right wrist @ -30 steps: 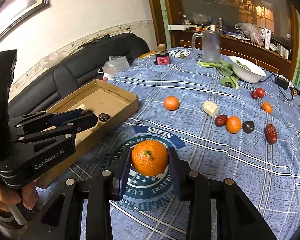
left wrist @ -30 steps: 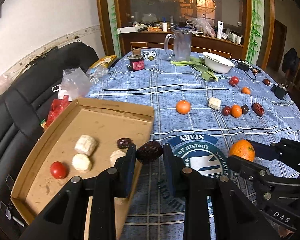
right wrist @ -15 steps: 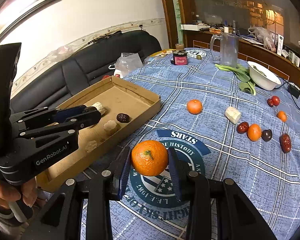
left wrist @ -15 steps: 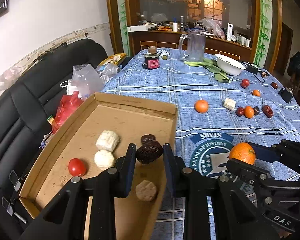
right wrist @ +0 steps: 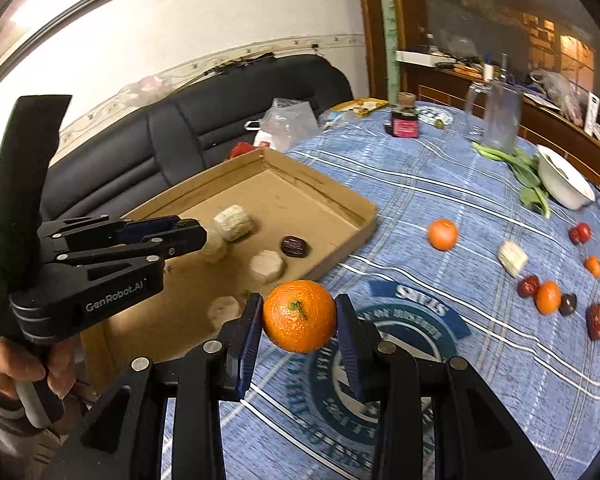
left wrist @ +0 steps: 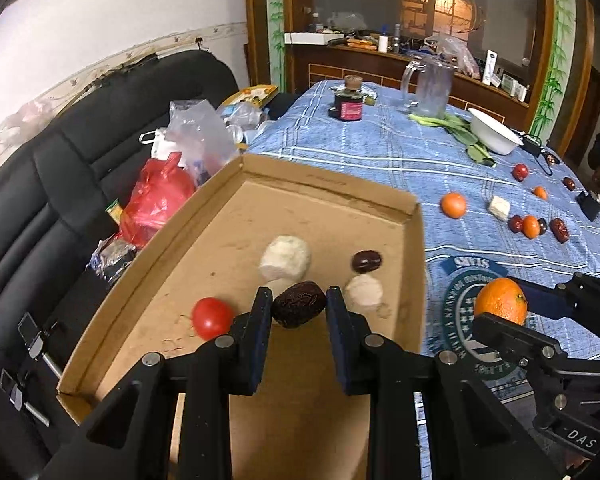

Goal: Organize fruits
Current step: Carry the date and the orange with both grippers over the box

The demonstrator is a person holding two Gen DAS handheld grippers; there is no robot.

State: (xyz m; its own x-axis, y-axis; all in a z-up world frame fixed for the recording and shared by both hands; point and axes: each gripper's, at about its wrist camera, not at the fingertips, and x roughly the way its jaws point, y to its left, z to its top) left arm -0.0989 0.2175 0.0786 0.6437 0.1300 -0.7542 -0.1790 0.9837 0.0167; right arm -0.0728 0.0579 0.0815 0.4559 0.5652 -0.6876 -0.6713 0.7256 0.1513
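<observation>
A broad tabletop (right wrist: 440,200) under a soft blue plaid cloth with white lines fills both views, a round dark-blue printed emblem (right wrist: 400,352) on the near part. At its left edge sits a shallow brown cardboard tray (left wrist: 332,184) with low upright walls and a flat, scuffed floor; most of that floor lies bare toward the far corner. Past the tray a black padded leather sofa (left wrist: 60,168) carries crinkled red and clear plastic bags (left wrist: 168,184).

Inside the tray lie rough white cylindrical chunks (left wrist: 286,258), a smooth glossy red tomato (left wrist: 212,317) and a dark shiny date (left wrist: 366,261). The left tool (left wrist: 299,310) hangs above the tray floor, its flat blue-padded fingers clenched on a wrinkled dark-brown dried date (left wrist: 299,309). The right tool (right wrist: 299,318) is over the emblem, just beside the tray's near wall, clamped on a dimpled round orange mandarin (right wrist: 299,316) with its green stem facing the camera.

Well apart to the right, on open cloth, lie another small orange (right wrist: 442,233), a pale cube-like chunk (right wrist: 512,258) and a loose cluster of dates, red fruits and tiny oranges (right wrist: 548,298). Farther back stand a clear glass jug (left wrist: 430,90), a white bowl (left wrist: 494,136) on green leaves and a dark jar (left wrist: 348,100)
</observation>
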